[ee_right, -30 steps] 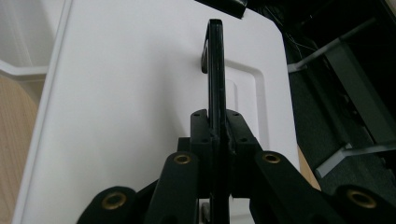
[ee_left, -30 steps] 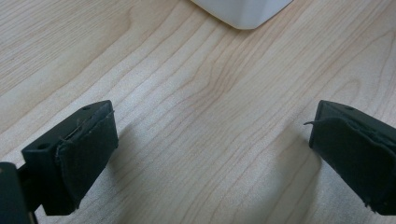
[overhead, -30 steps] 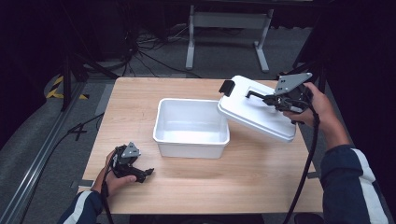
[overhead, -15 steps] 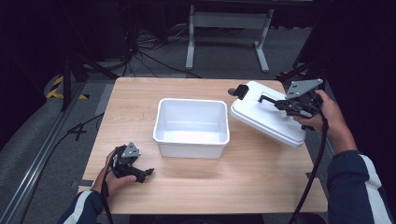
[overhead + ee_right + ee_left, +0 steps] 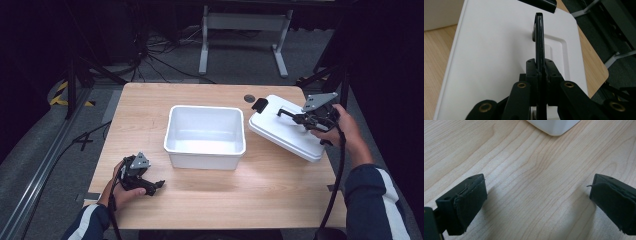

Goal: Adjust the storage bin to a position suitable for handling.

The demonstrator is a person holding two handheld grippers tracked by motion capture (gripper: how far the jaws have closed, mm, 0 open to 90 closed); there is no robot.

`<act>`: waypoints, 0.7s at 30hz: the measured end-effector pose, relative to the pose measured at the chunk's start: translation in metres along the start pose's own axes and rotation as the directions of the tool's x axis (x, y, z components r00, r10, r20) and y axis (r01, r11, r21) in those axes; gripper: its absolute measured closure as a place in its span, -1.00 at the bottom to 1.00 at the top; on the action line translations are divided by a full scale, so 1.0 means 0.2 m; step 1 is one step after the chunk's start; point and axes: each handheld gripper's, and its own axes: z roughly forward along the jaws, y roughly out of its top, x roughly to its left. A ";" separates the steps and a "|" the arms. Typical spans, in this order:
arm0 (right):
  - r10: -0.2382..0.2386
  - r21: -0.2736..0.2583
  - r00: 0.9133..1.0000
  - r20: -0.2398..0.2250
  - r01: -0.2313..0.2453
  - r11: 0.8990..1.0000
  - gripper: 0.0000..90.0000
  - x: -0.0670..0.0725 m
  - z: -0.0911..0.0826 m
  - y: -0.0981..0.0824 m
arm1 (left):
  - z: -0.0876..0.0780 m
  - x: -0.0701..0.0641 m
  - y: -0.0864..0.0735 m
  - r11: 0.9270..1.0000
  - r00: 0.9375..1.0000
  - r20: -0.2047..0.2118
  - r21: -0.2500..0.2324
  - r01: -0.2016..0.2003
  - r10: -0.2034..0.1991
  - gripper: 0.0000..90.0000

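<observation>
A white lid (image 5: 287, 132) with a black handle (image 5: 539, 37) and a black clip (image 5: 259, 105) hangs tilted over the table's right side. My right gripper (image 5: 306, 119) is shut on the black handle, and its jaws pinch the thin handle in the right gripper view (image 5: 539, 68). An open white box (image 5: 206, 136) stands in the middle of the table. Near the front left my left gripper (image 5: 154, 187) rests on the wood, open, with bare tabletop between its pads (image 5: 471, 200).
The wooden table (image 5: 150, 100) has a small dark round hole (image 5: 249, 98) at the back. Off the table's edges lie dark floor, cables and a grey metal stand (image 5: 240, 30). The right table corner (image 5: 602, 72) shows beyond the lid.
My right gripper has carried the lid to the right and downward, away from the box, toward the table's right side. The left gripper has stayed put.
</observation>
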 end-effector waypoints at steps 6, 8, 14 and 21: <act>0.018 0.012 1.000 -0.023 -0.018 1.000 0.87 0.01 0.08 -0.03 | 0.00 0.00 0.00 1.000 1.000 0.000 0.000 0.000 0.000 -0.96; 0.026 0.016 0.999 -0.030 -0.025 1.000 0.87 0.01 0.11 -0.04 | 0.00 0.00 0.00 1.000 1.000 0.000 0.000 0.000 0.000 -0.96; 0.032 0.030 0.999 -0.041 -0.031 0.999 0.87 0.02 0.18 -0.06 | 0.00 0.00 0.00 1.000 1.000 0.000 0.000 0.000 0.000 -0.96; 0.058 0.036 0.997 -0.058 -0.056 0.998 0.87 0.03 0.25 -0.10 | 0.00 0.00 0.00 1.000 1.000 0.000 0.000 0.000 0.000 -0.96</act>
